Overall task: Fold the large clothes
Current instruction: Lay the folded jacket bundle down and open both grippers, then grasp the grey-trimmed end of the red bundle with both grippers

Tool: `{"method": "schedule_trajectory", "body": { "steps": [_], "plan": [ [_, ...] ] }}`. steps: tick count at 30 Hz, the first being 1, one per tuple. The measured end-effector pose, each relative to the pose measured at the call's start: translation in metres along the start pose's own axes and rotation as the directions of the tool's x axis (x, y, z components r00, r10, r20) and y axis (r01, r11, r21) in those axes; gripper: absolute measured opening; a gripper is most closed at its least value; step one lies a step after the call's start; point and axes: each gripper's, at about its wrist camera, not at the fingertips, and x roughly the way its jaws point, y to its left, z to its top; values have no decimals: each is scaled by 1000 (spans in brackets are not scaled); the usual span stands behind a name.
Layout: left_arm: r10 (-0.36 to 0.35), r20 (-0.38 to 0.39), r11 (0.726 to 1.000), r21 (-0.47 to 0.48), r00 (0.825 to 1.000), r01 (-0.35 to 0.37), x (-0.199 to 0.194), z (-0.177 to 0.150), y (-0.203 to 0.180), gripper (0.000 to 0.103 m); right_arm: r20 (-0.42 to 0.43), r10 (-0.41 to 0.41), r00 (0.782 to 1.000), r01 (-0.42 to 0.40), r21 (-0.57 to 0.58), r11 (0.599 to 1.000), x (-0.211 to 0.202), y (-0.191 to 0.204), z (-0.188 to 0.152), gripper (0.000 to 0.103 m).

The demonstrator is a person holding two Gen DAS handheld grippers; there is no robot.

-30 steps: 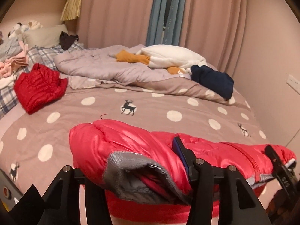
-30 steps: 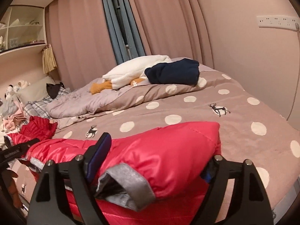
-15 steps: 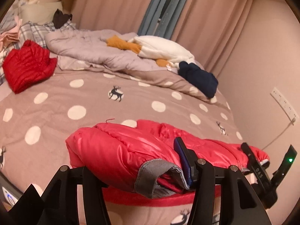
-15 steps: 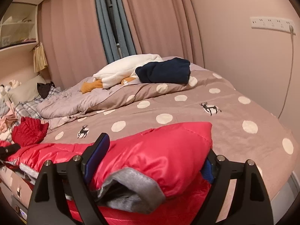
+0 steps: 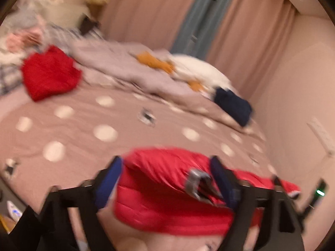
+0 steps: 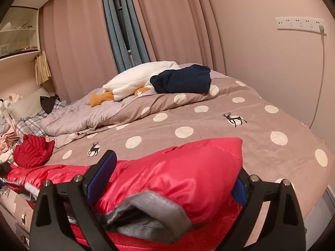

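Both grippers, left [image 5: 165, 177] and right [image 6: 171, 179], have just been spreading their fingers wide, freeing one puffy, glossy red jacket [image 6: 178, 179] with two grey knit cuffs, now lying slack between them on the polka-dot bed [image 6: 261, 129].

The left hand-held gripper [image 5: 165, 172], jaws just opened wide, straddles the red puffer jacket [image 5: 163, 190] on the spotted bedspread [image 5: 83, 125].

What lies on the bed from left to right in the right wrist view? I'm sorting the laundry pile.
Small red jacket → orange plush feet → white plush toy → navy garment. The big red jacket spans the front, so it has no set place.
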Motion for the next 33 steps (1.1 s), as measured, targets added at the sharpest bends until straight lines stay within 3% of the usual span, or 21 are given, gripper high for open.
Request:
{"method": "schedule_trajectory", "body": {
  "steps": [3, 9, 11, 14, 16, 20, 25, 30, 33],
  "plan": [
    [110, 68, 993, 31, 992, -113, 3, -1, -5, 93, 10, -5, 1000, 5, -24, 1000, -2, 6, -2, 98],
    [40, 37, 999, -12, 998, -40, 13, 0, 3, 93, 7, 2, 1000, -2, 3, 1000, -4, 0, 0, 102],
    [41, 52, 999, -24, 998, -40, 13, 0, 5, 93, 65, -28, 997, 28, 7, 1000, -12, -1, 2, 103],
    [73, 93, 997, -17, 993, -72, 12, 0, 0, 93, 191, -114, 975, 122, -28, 992, -32, -1, 9, 103],
    [90, 121, 996, -10, 989, -89, 13, -2, -4, 93, 233, -123, 965, 132, -22, 991, -41, -4, 14, 103],
    [110, 141, 993, 30, 984, -115, 21, -8, -12, 93, 173, -86, 981, 85, 17, 996, -32, -13, 16, 103],
    [147, 154, 981, 102, 977, -164, 40, -17, -25, 93, 91, -91, 992, 91, -1, 996, -9, -10, 0, 103],
    [94, 179, 985, 123, 979, -118, 64, -21, -34, 93, 36, -62, 997, 63, -19, 998, 17, -3, -7, 103],
    [111, 170, 980, 143, 979, -136, 101, -26, -41, 93, 5, -48, 999, 48, -15, 999, 43, -2, -7, 103]
  ]
}}
